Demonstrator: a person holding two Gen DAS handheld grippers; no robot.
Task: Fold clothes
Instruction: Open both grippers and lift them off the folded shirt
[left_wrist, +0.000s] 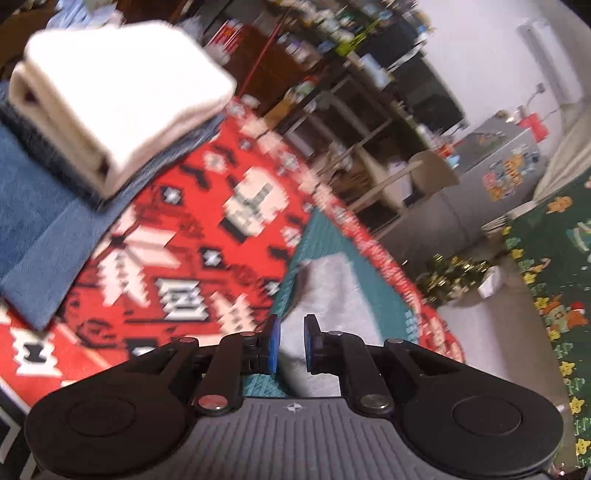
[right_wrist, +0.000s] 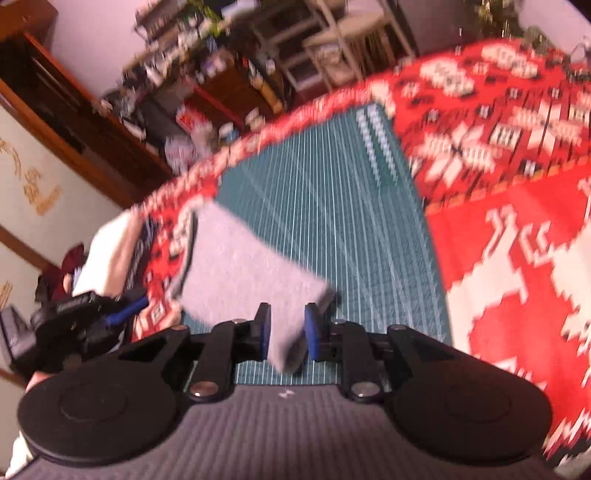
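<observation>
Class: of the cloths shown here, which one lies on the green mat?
The grey cloth, held between both grippers; the white towel sits stacked on blue ones.

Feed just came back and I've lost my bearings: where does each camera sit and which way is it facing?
Left wrist: on the left gripper, looking down past a grey cloth between its pads to a white folded stack.
Right wrist: on the right gripper, facing the green cutting mat; the other gripper shows at far left with a sleeve.
Shared: grey cloth, mat, red patterned tablecloth.
</observation>
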